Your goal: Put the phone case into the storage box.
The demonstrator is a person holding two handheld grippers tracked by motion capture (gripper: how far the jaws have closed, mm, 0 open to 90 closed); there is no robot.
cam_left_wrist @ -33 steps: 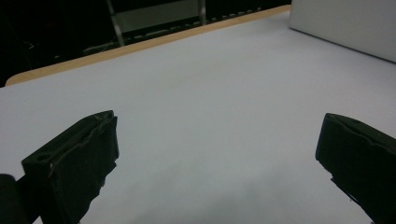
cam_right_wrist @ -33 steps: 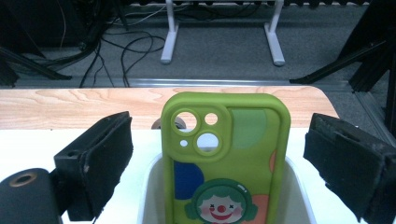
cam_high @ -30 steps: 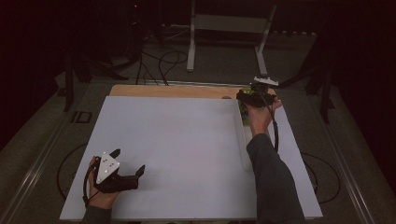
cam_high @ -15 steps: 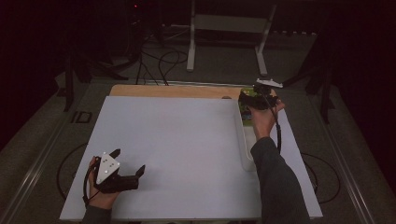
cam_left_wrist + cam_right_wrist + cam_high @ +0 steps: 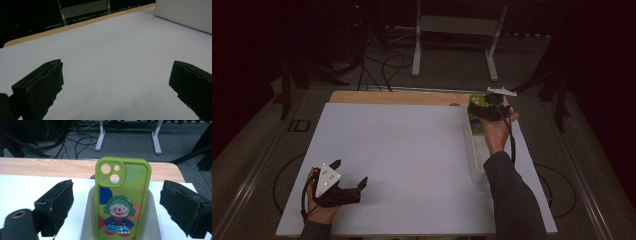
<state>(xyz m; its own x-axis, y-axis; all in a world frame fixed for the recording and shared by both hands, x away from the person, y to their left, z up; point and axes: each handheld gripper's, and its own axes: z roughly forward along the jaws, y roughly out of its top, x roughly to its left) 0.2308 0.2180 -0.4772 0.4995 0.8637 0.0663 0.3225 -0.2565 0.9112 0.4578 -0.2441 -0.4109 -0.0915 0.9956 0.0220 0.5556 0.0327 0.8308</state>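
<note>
A green phone case (image 5: 122, 195) printed with a clown stands upright at the far end of a long white tray (image 5: 155, 220). My right gripper (image 5: 117, 197) is open, one jaw on each side of the case, and neither touches it. From above, the case (image 5: 474, 100) and the right gripper (image 5: 481, 106) are at the table's far right, over the tray (image 5: 476, 160). My left gripper (image 5: 349, 172) rests open on the white board (image 5: 402, 145) near the front left. Nothing lies between the left gripper's (image 5: 117, 72) jaws but bare board.
The white board covers a wooden table whose far edge (image 5: 397, 97) shows as a bare strip. Beyond it the dark floor holds cables (image 5: 387, 62) and a white stand's legs (image 5: 417, 50). The tray's side wall (image 5: 182, 15) shows in the left gripper view.
My right gripper has shifted slightly right and nearer over the tray's far end. The left gripper has stayed where it was.
</note>
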